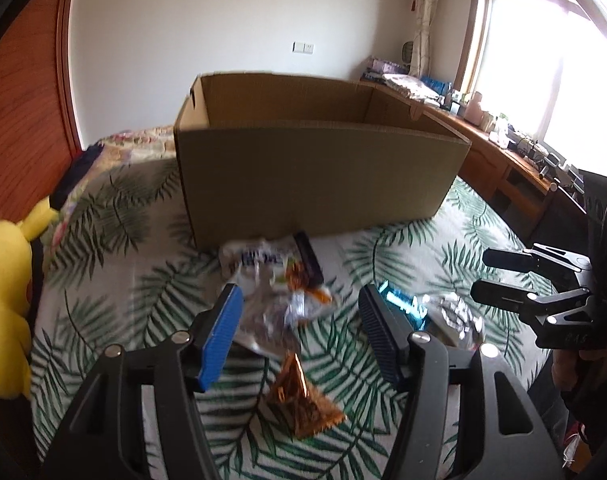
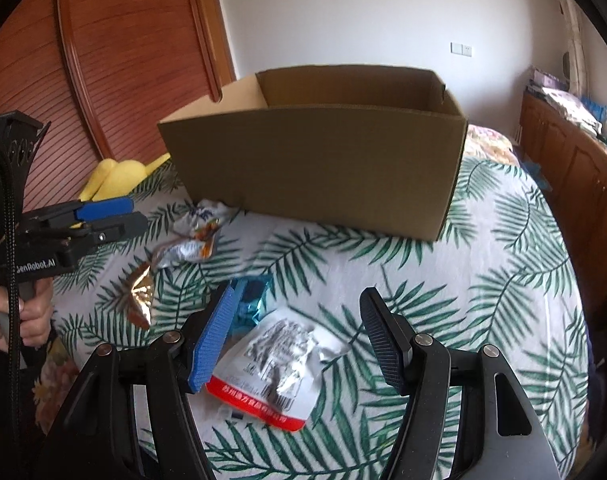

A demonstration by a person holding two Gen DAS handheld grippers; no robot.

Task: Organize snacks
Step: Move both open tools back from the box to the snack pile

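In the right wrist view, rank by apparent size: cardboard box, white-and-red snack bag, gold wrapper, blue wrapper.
1. cardboard box, by far the largest.
2. white-and-red snack bag, though it lies nearest the camera.
3. gold wrapper and blue wrapper: they look alike, and the blue one is partly hidden, so unranked.

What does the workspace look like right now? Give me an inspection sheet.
Surface: leaf-print bedspread.
Job's things: open cardboard box, inside unseen; loose snack packets in front: white-and-red packet, blue packet, gold packet, silver packets.
Clutter: yellow plush toy.
Grippers: left gripper open, empty; right gripper open over the white-and-red packet.
Cables: black cord by left hand.
Surroundings: wooden headboard, cluttered desk, window.
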